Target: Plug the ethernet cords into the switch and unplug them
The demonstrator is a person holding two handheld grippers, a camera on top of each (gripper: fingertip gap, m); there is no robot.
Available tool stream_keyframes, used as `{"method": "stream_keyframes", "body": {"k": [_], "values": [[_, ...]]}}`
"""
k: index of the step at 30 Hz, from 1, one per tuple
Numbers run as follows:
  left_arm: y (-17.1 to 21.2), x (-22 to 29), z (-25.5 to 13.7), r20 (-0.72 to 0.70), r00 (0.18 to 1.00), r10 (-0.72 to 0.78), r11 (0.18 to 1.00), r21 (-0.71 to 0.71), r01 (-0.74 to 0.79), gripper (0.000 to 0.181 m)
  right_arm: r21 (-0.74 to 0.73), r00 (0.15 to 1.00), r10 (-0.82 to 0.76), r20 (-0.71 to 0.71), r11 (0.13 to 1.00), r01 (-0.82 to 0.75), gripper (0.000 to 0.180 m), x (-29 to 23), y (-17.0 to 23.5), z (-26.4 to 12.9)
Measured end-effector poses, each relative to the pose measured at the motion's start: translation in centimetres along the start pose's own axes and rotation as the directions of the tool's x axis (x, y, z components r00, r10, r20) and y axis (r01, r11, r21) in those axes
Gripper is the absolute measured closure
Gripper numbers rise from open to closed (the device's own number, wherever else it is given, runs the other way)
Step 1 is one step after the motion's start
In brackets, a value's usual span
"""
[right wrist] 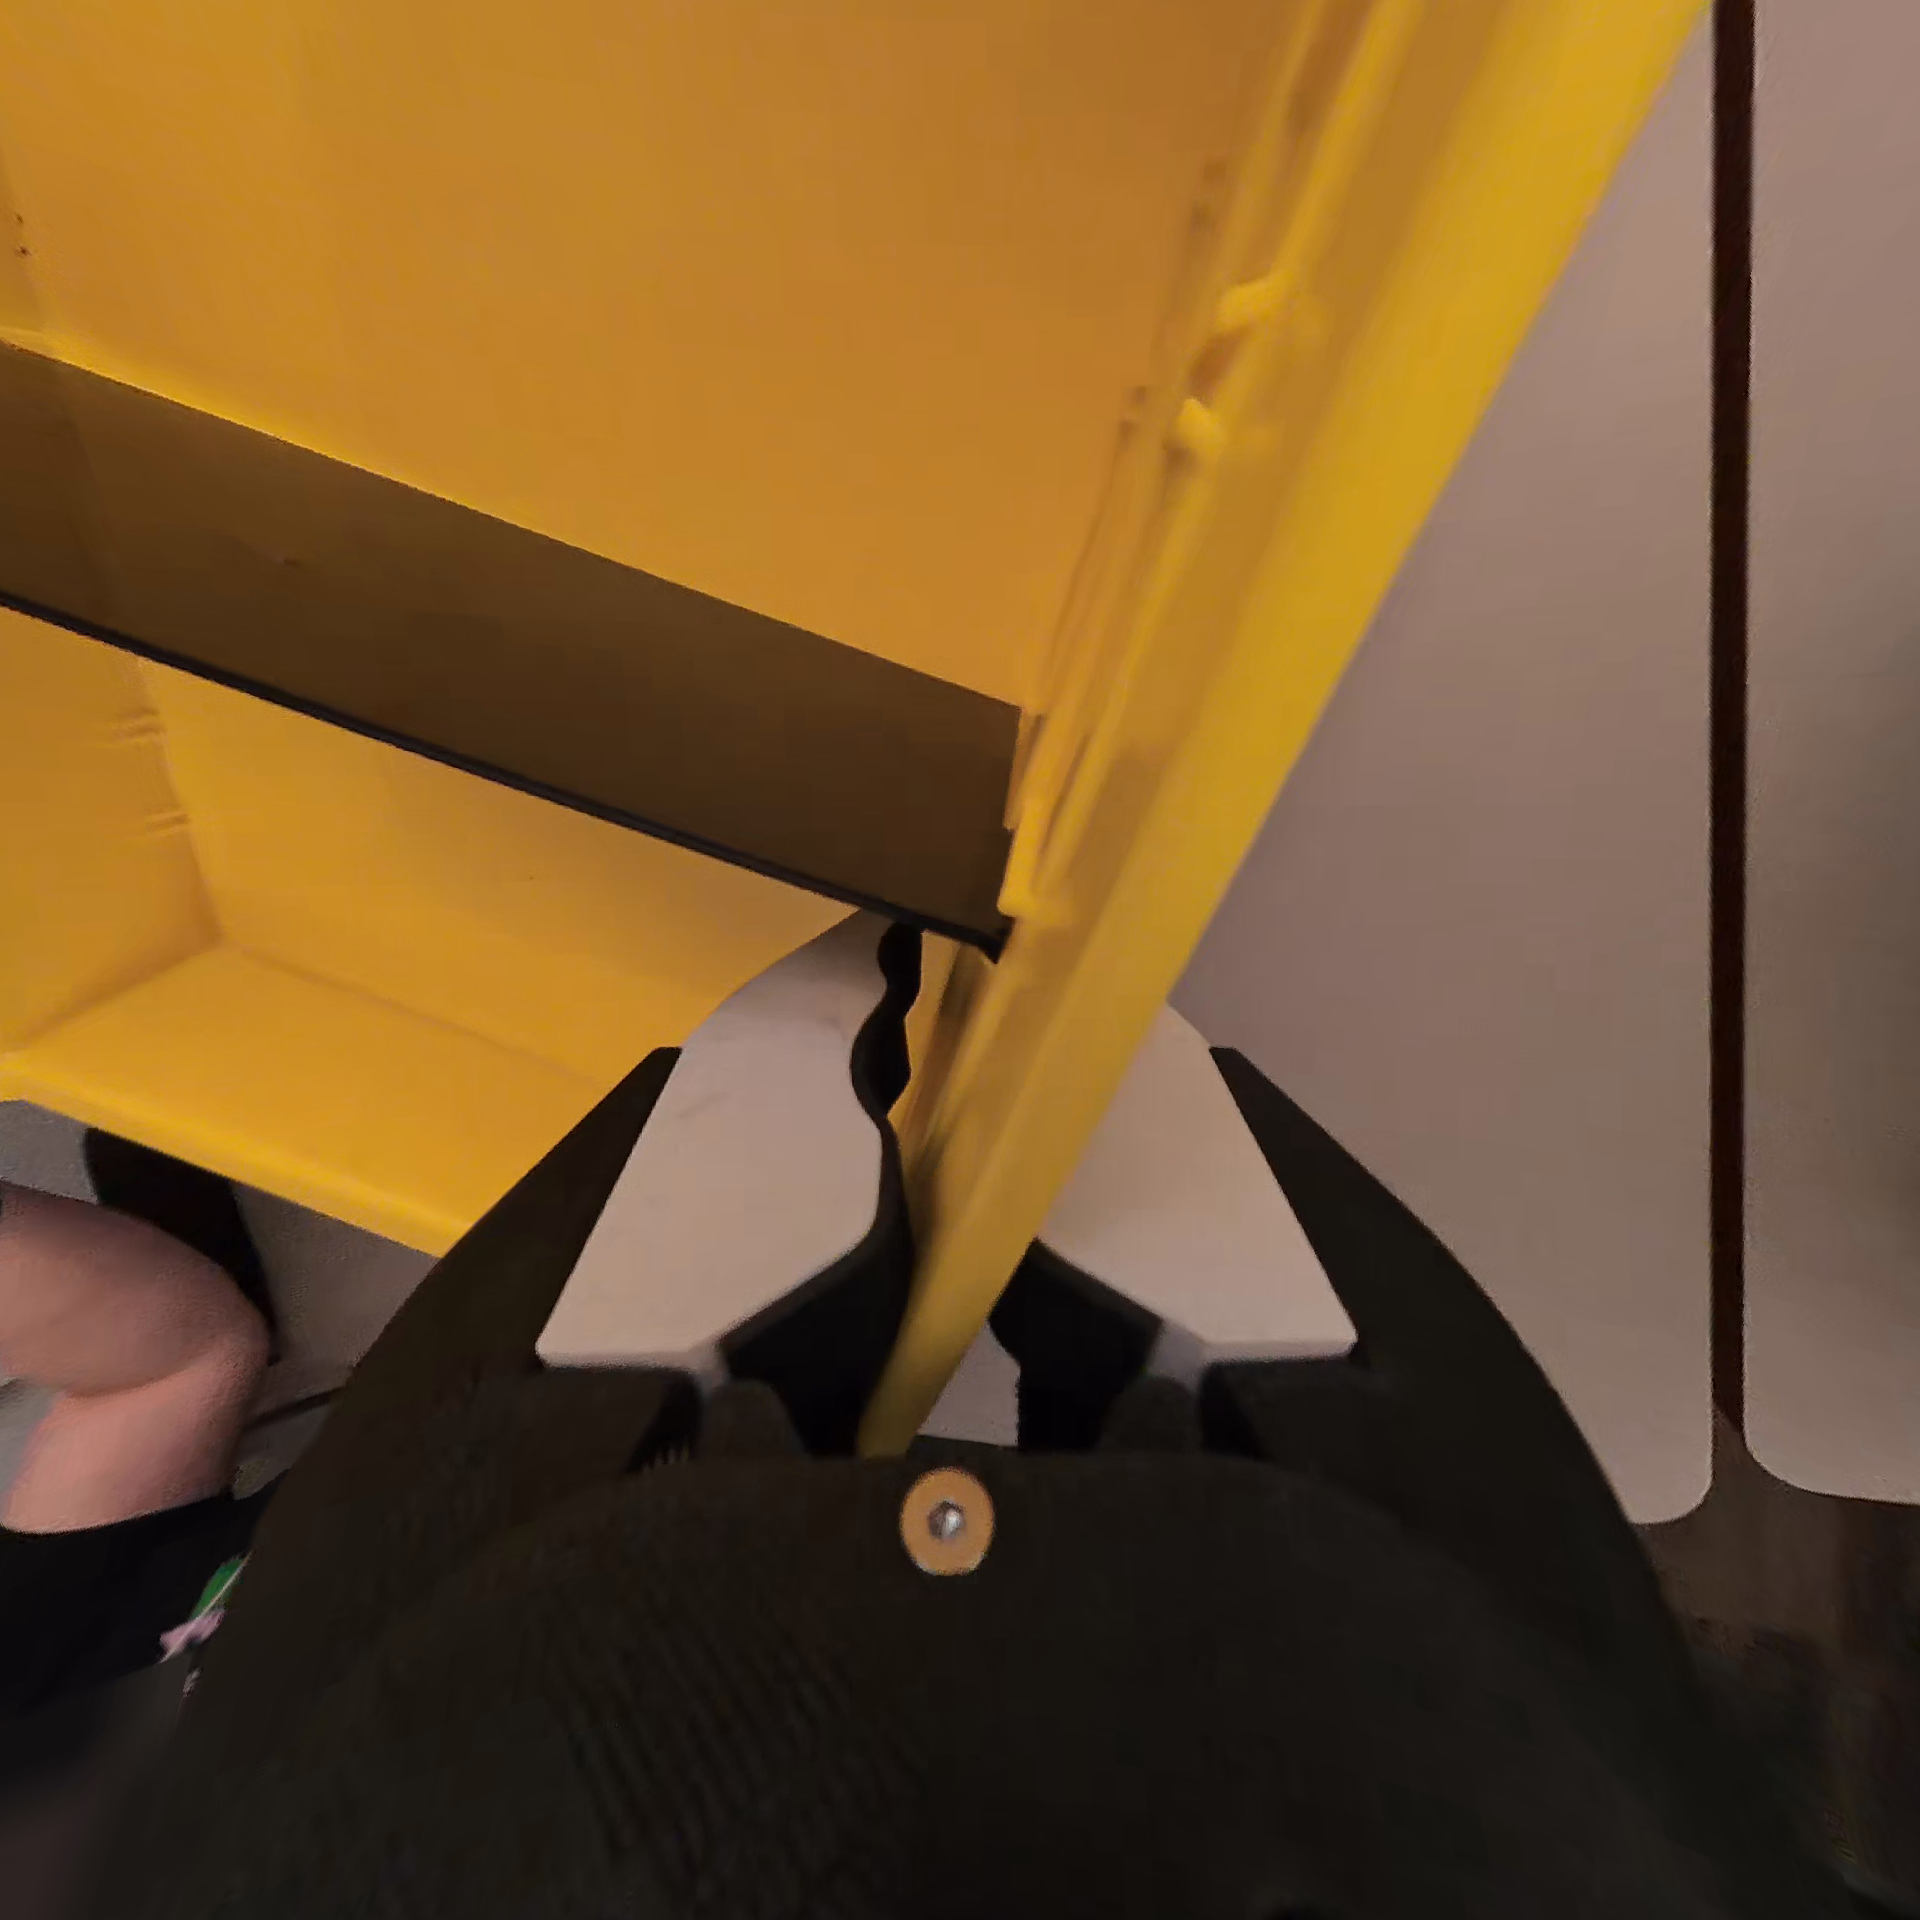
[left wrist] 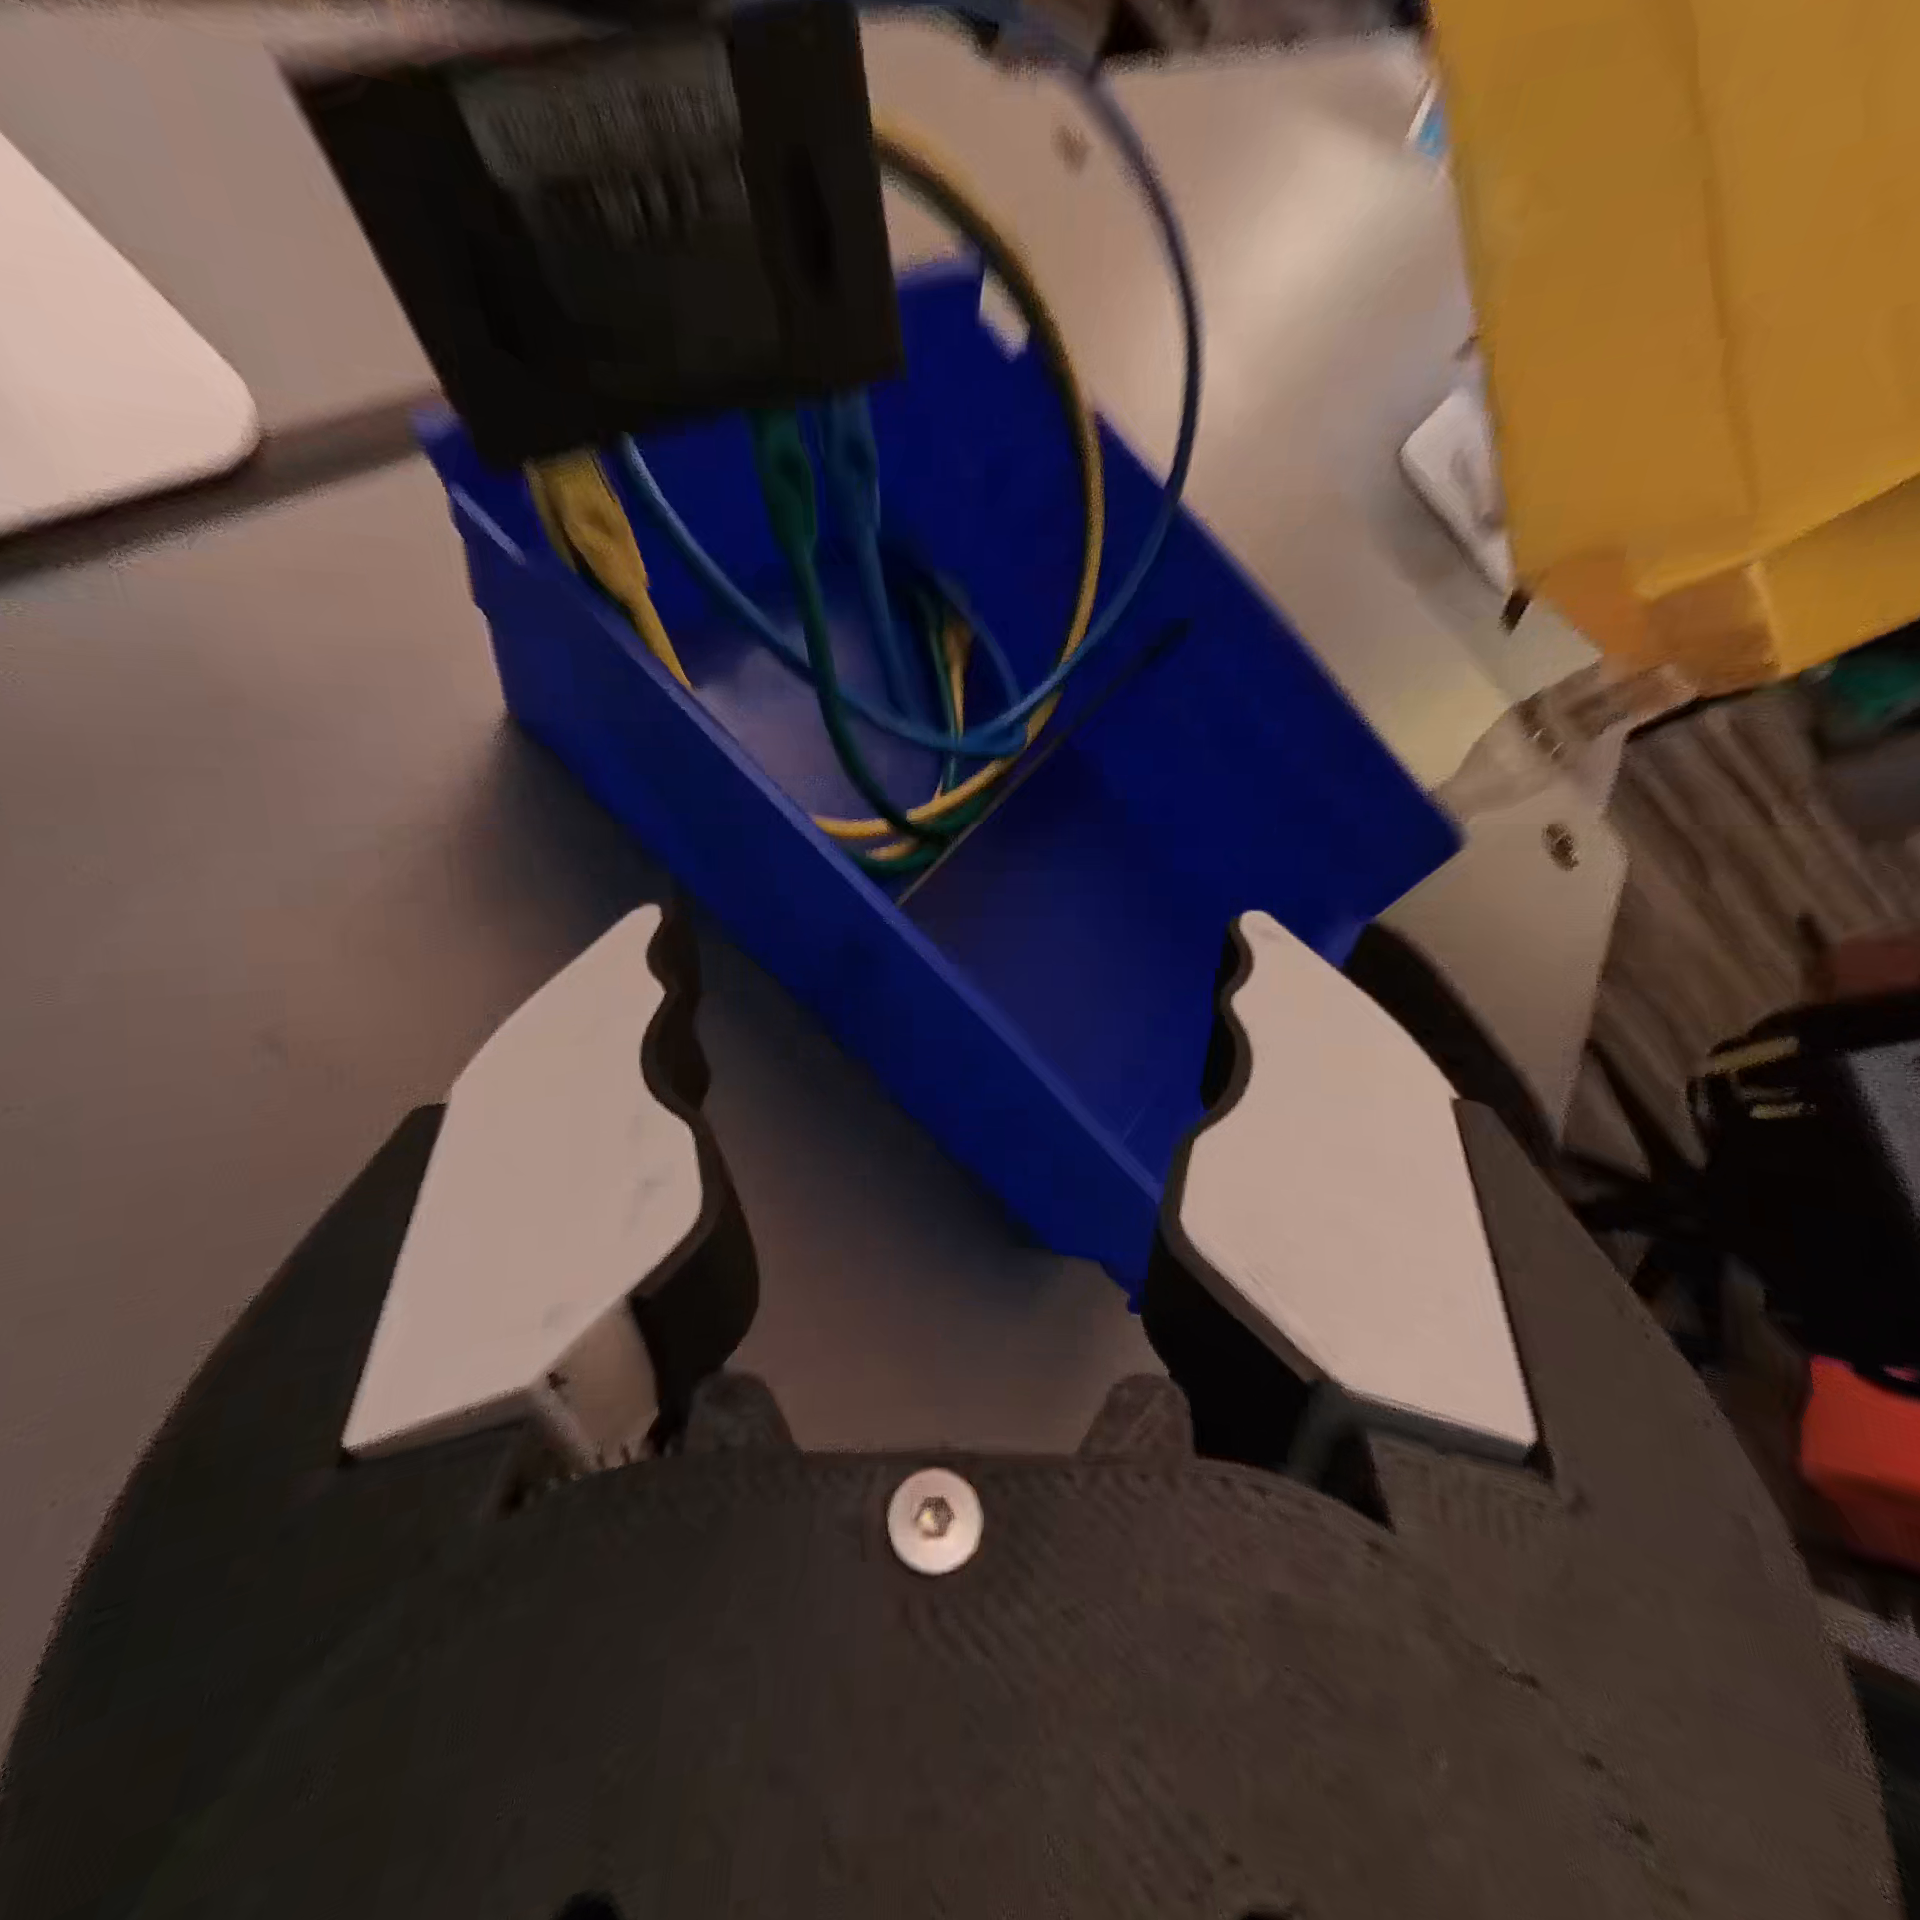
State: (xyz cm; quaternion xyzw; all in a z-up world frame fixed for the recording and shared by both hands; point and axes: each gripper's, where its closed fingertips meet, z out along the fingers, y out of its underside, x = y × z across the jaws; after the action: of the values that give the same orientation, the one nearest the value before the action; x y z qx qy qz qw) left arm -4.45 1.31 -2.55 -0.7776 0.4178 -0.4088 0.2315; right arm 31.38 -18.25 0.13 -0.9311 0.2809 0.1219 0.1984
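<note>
Though partly cropped, yellow bin in right tool.

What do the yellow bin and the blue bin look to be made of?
Yellow bin: likely moulded plastic, matte, with a thin wall, ribs and a slotted dark divider; the right hand-held gripper clamps its wall. Blue bin: probably the same rigid plastic, with a slight sheen and thin straight walls, though blur hides detail.

A dark grey table fills the left wrist view from 7 to 11 o'clock under dim, warm light. A pale panel lies at 1 o'clock. In the right wrist view, pale rounded panels stand at 3 o'clock, split by a dark gap.
</note>
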Motion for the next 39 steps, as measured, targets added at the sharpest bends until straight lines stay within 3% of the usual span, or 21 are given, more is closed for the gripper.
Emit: {"method": "stream_keyframes", "body": {"k": [4, 8, 11, 14, 18, 23, 28, 31, 39], "values": [[2.7, -1.6, 3.7, 0.090, 0.995, 0.037, 0.992, -0.125, -0.026, 0.087, -0.040, 0.997, 0.080, 0.004, 0.996, -0.080, 0.168, 3.5, 2.3, 3.6], [4.2, -3.0, 4.3, 0.125, 0.988, 0.089, 0.973, -0.223, -0.059, 0.097, -0.089, 0.996, 0.092, -0.008, 0.992, -0.092, 0.168, 4.9, 3.5, 6.2], [4.2, -4.0, 2.7, 0.133, 0.983, 0.126, 0.958, -0.273, -0.086, 0.116, -0.116, 0.998, 0.066, -0.015, 0.991, -0.067, 0.168, 4.6, 3.7, 7.6], [4.7, -5.0, 0.1, 0.057, 0.991, 0.123, 0.941, -0.324, -0.099, 0.161, -0.151, 1.000, 0.015, -0.003, 0.988, -0.016, 0.168, 3.5, 3.8, 8.8], [5.5, -9.3, -4.7, 0.086, 0.996, 0.035, 0.938, -0.346, -0.003, 0.167, -0.195, 0.998, -0.051, 0.026, 0.979, 0.056, 0.168, 1.2, 3.8, 10.4], [6.3, -17.1, -12.3, 0.278, 0.954, -0.111, 0.964, -0.204, 0.172, 0.175, -0.262, 0.990, -0.129, 0.046, 0.955, 0.137, 0.168, -1.0, 4.1, 12.6], [9.2, -21.6, -19.9, 0.258, 0.908, -0.331, 0.938, -0.012, 0.345, 0.172, -0.327, 0.982, -0.187, 0.021, 0.927, 0.183, 0.168, -1.6, 4.5, 14.9], [10.8, -24.2, -24.2, 0.294, 0.834, -0.467, 0.884, 0.142, 0.446, 0.172, -0.360, 0.965, -0.261, -0.036, 0.904, 0.231, 0.168, -0.9, 4.5, 15.5], [15.0, -28.3, -33.1, 0.441, 0.601, -0.667, 0.745, 0.421, 0.518, 0.172, -0.385, 0.942, -0.332, -0.042, 0.876, 0.291, 0.169, 0.0, 3.8, 15.6]]}}
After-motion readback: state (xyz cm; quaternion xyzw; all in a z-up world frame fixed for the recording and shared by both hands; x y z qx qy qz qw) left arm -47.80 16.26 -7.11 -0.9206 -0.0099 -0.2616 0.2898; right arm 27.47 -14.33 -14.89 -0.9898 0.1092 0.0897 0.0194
